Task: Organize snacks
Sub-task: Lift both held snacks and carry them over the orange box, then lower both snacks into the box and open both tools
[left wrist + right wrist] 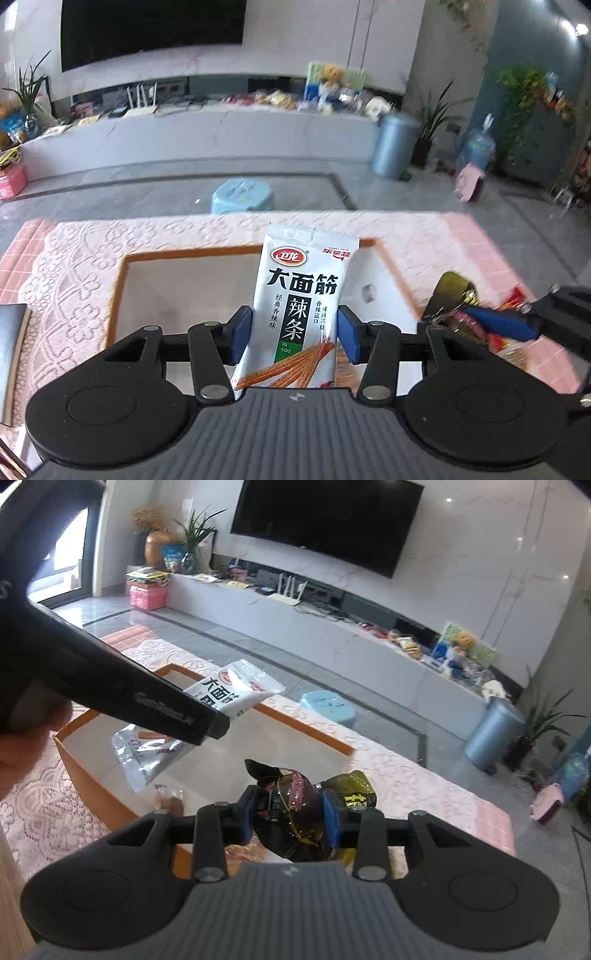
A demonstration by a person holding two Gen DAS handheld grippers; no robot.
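My left gripper is shut on a white spicy-strip snack packet, held upright over the orange-rimmed white box. The same packet pokes out past the left gripper's black body in the right wrist view. My right gripper is shut on a dark brown and gold crinkly snack packet, lifted above the box's near right corner. That gripper and its dark packet appear at the right edge of the left wrist view. A silver foil packet and a small clear-wrapped snack lie inside the box.
The box sits on a pink lace tablecloth. A person's hand holds the left gripper. On the floor beyond the table are a light blue stool and a blue bin. More snacks lie at the table's right edge.
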